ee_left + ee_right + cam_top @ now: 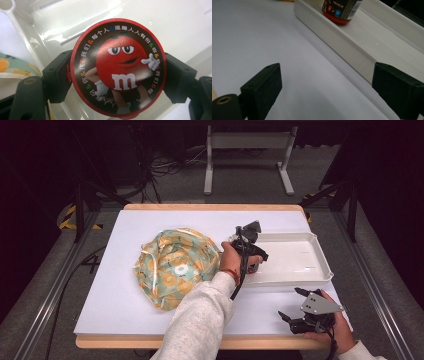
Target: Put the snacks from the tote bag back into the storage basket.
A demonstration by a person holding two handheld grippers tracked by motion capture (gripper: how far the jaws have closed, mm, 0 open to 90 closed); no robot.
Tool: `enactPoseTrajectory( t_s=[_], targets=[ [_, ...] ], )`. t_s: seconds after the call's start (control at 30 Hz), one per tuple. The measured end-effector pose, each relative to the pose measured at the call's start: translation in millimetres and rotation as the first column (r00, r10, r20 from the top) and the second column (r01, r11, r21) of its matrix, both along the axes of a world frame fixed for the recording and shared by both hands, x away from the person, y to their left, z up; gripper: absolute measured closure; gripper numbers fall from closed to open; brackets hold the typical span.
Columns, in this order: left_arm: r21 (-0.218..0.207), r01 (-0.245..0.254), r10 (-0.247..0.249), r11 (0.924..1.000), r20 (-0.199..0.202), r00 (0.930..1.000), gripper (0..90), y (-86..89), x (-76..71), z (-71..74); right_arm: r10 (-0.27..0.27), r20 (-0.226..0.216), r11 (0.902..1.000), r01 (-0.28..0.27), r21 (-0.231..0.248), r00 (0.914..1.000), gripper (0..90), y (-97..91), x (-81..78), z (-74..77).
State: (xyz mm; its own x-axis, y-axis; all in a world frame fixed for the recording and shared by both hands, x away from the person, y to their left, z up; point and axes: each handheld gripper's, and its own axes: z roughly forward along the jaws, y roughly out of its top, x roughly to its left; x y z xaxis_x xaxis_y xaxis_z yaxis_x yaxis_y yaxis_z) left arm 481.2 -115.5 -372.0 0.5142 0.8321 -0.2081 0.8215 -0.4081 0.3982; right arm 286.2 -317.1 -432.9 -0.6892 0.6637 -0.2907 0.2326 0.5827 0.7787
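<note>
White table top (125, 310) under dim surroundings. Item one: candy tub (117, 67), red lid facing me, clamped by its sides in my left gripper (117, 75) directly over the white tray (320, 270), likely for setting down inside. Item two: my right gripper (325, 92), jaws wide and holding nothing, idle beside that tray. Item three: patterned bag (177, 267), behind my left wrist; contents unreadable.

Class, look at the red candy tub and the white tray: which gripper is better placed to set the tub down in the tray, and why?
Left. The left gripper already clamps the red candy tub over the white tray; the right gripper waits open outside it.
</note>
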Motion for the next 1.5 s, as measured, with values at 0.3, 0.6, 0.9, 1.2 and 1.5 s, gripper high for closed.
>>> enactPoseTrajectory(
  t_s=[0.3, 0.6, 0.9, 1.2, 1.5],
  targets=[
    [-0.002, -0.015, 0.015, 0.9999, -0.010, 0.9998, 22.2, 3.1, 0.9, -0.7, 0.000, 0.001, 1.0000, 0.000, -0.001, 1.0000, 10.0, 0.6, -0.4, 0.2],
    [-0.009, -0.020, 0.020, 0.9997, -0.021, 0.9996, 22.0, 5.5, 2.3, -4.1, 0.001, -0.005, 1.0000, -0.001, 0.003, 1.0000, 9.9, 0.2, 0.0, -0.2],
    [-0.010, -0.018, 0.019, 0.9998, 0.021, 0.9996, 20.7, 7.5, 0.3, 3.9, 0.002, -0.004, 1.0000, -0.002, 0.001, 1.0000, 9.9, 0.3, 0.0, -0.3],
    [-0.024, -0.017, 0.017, 0.9996, 0.016, 0.9997, 18.8, 10.4, 1.2, 3.2, 0.003, -0.003, 1.0000, -0.003, -0.002, 1.0000, 9.9, 0.6, -0.1, -0.3],
    [-0.038, 0.011, -0.010, 0.9992, 0.018, 0.9998, 17.3, 14.5, -2.2, 4.2, 0.004, -0.002, 1.0000, -0.004, -0.003, 1.0000, 9.9, 0.3, -0.2, -0.3]
  ],
)
